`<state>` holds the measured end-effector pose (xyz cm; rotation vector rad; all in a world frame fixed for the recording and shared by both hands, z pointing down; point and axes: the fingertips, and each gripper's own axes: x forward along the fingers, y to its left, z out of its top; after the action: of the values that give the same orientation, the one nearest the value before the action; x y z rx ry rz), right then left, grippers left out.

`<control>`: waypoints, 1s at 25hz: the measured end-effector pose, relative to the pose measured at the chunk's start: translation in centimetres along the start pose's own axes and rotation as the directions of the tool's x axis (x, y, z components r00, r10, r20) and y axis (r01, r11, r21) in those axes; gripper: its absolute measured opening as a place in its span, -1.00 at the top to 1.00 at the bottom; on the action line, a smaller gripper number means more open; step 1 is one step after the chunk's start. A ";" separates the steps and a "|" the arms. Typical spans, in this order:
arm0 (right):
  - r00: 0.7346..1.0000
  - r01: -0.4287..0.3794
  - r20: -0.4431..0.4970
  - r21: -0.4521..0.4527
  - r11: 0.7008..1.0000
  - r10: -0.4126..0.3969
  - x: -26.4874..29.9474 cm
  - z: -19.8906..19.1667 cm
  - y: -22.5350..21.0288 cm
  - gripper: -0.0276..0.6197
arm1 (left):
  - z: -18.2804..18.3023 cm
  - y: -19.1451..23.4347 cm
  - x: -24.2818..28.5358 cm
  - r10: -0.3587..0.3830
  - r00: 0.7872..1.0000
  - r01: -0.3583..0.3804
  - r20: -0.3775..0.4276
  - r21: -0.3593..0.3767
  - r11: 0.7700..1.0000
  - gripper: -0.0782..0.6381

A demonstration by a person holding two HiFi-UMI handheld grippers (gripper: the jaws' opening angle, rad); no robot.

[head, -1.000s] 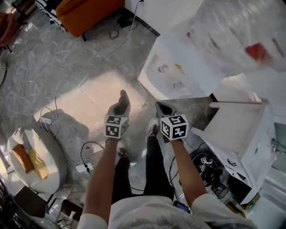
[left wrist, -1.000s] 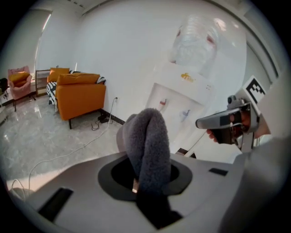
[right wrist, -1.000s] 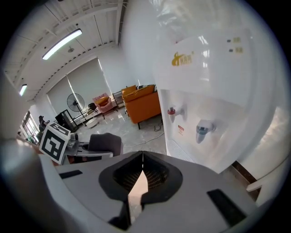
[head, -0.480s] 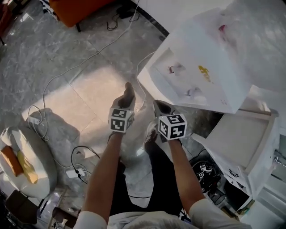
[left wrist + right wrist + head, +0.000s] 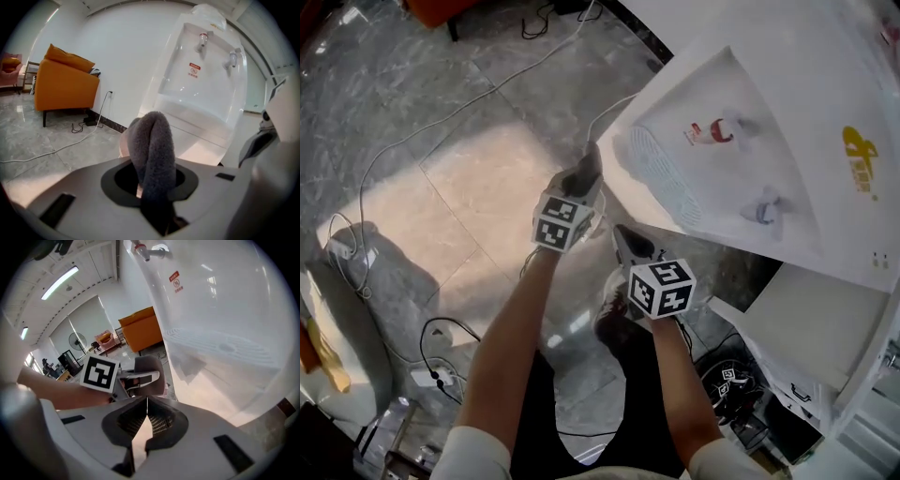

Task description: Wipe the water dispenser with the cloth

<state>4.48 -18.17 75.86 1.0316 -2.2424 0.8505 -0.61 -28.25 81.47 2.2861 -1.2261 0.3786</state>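
Our left gripper (image 5: 586, 171), clamped on the grey fuzzy cloth (image 5: 152, 150), is now closer, just beside the white plastic water dispenser (image 5: 769, 122); wiping's abt to start. Right gripper (image 5: 630, 244): jaws together, empty.

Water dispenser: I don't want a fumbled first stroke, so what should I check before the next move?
1. Cloth gripped by left hand-held gripper: ok, jaws shut on it.
2. Cloth touching the water dispenser: cannot tell; it is close to the front in the head view.
3. Right hand-held gripper empty: ok, jaws together on nothing.
4. Drip tray free of cups: ok.
5. Taps out of the cloth's way: ok, they sit higher up the front.
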 end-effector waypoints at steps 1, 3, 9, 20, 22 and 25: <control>1.000 -0.003 0.001 0.000 1.000 0.003 0.2 -0.8 -0.4 0.87 | -0.2 0.3 0.8 -0.004 1.000 0.004 0.005 0.004 1.000 0.55; 1.000 0.011 0.013 0.015 1.000 -0.011 -0.1 -2.3 -1.4 0.87 | -0.2 0.5 2.3 -0.006 1.000 0.006 0.012 0.010 1.000 0.55; 0.988 0.135 0.068 0.046 0.990 -0.138 -1.9 -2.2 -5.6 0.87 | -0.3 -0.8 5.5 -0.032 0.999 0.031 0.013 0.044 0.999 0.55; 0.900 0.416 0.068 0.161 0.895 -0.430 -8.4 -7.9 -13.0 0.87 | -3.8 -14.1 5.9 -0.232 0.971 0.237 -0.063 0.090 0.967 0.55; 0.881 0.454 0.064 0.163 0.876 -0.469 -9.7 -8.8 -13.2 0.87 | -5.1 -17.2 6.0 -0.287 0.956 0.292 -0.067 0.094 0.952 0.55; 0.860 0.490 0.068 0.163 0.856 -0.505 -11.1 -9.7 -13.4 0.87 | -6.4 -21.5 5.6 -0.381 0.921 0.387 -0.075 0.100 0.917 0.55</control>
<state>23.43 -12.83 79.09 1.6686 -1.8689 0.7366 20.34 -18.64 82.75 2.5246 -0.7159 0.3669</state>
